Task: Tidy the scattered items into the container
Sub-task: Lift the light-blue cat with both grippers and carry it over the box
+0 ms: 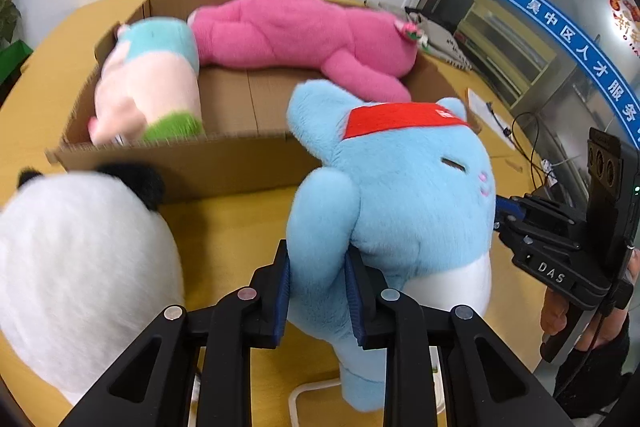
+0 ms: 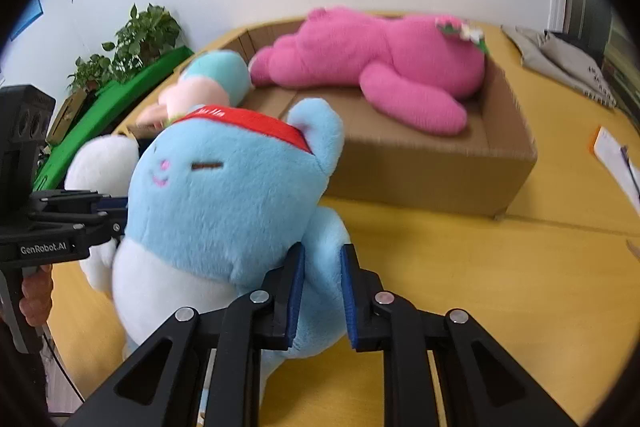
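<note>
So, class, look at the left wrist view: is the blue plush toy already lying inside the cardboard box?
No: the blue plush toy is outside the cardboard box, gripped in front of it.

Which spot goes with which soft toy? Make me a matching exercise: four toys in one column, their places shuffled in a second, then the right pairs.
Toys
1. blue plush
2. pink plush
3. panda plush
4. pastel plush

Places
A. lying along the far side of the cardboard box
B. clamped in both the left gripper and the right gripper, outside the box
C. at the box's left end in the left wrist view
D. on the table in front of the box, held by neither gripper

Pairs: 1-B, 2-A, 3-D, 4-C
</note>
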{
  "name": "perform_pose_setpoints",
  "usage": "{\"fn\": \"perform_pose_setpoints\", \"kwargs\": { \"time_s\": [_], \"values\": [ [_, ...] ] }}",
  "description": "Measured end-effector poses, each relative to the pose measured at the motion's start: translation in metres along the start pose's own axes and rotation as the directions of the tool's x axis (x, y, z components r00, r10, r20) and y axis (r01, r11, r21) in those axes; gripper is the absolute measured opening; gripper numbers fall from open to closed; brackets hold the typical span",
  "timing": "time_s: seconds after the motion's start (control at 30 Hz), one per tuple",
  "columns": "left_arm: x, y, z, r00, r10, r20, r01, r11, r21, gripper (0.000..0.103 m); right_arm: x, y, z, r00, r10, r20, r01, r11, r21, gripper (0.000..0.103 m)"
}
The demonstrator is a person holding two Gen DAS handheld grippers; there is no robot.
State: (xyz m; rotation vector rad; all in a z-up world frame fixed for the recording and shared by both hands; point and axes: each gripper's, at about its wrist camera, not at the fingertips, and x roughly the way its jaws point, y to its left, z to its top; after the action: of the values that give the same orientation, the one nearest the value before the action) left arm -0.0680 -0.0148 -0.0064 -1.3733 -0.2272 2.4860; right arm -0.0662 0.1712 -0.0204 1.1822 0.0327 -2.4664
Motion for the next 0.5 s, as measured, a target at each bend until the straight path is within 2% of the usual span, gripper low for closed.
{"fn": "perform_pose_setpoints", "kwargs": {
  "time_s": [0.2, 0.23, 0.27, 0.3, 0.37, 0.43, 0.5],
  "values": [
    [-0.034, 0.002, 0.038, 0.992, -0.003, 0.124, -0.001, 1.0, 0.031, 0.025, -0.032, 0.015, 0.045, 0.989, -0.016, 0.15, 0.021, 0.999, -0.038, 0.011],
    [-0.04, 0.003, 0.048, 0.989, -0.016, 0.144, 0.011, 0.999, 0.039, 0.025, -0.038, 0.018, 0.056, 0.983, -0.014, 0.181, 0.024, 0.998, -0.053, 0.009],
    [-0.043, 0.004, 0.059, 0.987, -0.028, 0.16, 0.02, 0.999, 0.046, 0.025, -0.042, 0.021, 0.066, 0.979, 0.006, 0.204, 0.008, 0.998, -0.067, 0.001],
    [-0.046, 0.005, 0.069, 0.983, -0.013, 0.182, 0.003, 0.998, 0.058, 0.025, -0.044, 0.025, 0.076, 0.975, 0.012, 0.222, 0.005, 0.997, -0.076, 0.001],
    [-0.047, 0.009, 0.091, 0.976, -0.005, 0.217, -0.014, 0.996, 0.083, 0.025, -0.044, 0.037, 0.1, 0.963, -0.027, 0.268, 0.062, 0.991, -0.121, 0.001],
    [-0.037, 0.024, 0.112, 0.977, -0.001, 0.212, -0.014, 0.997, 0.07, 0.025, -0.033, 0.044, 0.12, 0.957, -0.04, 0.286, 0.085, 0.986, -0.146, 0.001],
    [-0.017, 0.036, 0.125, 0.986, 0.019, 0.166, -0.026, 0.999, 0.039, 0.025, -0.014, 0.039, 0.136, 0.967, -0.031, 0.254, 0.065, 0.99, -0.125, 0.002]
  ]
}}
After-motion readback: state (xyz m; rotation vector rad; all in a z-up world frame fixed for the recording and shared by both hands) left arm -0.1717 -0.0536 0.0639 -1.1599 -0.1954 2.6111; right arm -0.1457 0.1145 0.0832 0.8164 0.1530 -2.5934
